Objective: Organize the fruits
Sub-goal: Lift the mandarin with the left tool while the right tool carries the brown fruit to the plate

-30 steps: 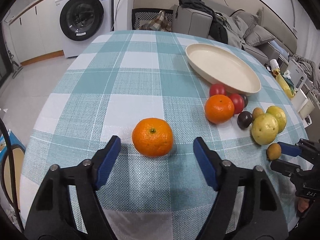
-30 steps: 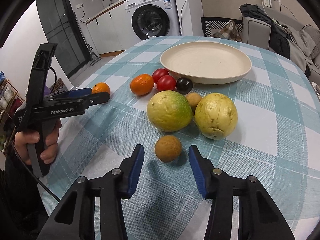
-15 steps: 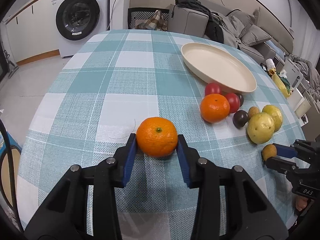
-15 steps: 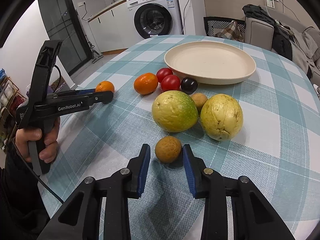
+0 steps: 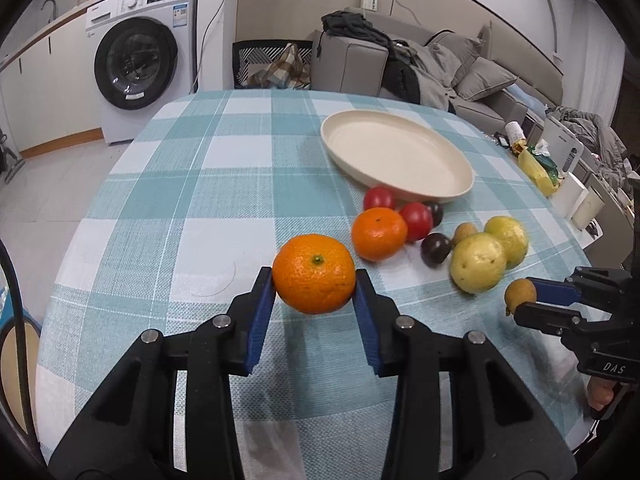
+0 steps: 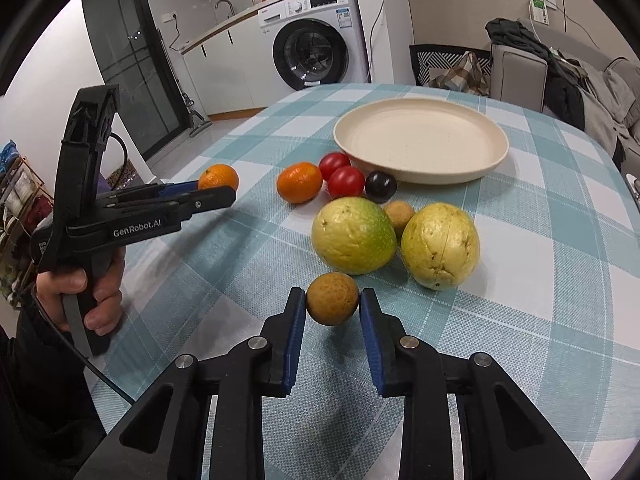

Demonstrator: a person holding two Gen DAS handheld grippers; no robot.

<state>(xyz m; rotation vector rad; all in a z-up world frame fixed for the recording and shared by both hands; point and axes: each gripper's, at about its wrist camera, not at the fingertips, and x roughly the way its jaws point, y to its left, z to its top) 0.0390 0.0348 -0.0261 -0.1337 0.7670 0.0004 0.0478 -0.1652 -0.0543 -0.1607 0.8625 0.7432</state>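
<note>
Both tools pinch fruit: your left tool (image 5: 315, 297) an orange (image 5: 314, 273), your right tool (image 6: 333, 307) a small brown fruit (image 6: 332, 298); the plate (image 6: 420, 176) lies ahead, nearer the right.

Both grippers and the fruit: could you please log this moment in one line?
left gripper: shut on orange | right gripper: shut on small brown fruit | plate: empty

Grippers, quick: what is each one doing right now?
Left gripper: shut on the orange.
Right gripper: shut on the small brown fruit.
</note>
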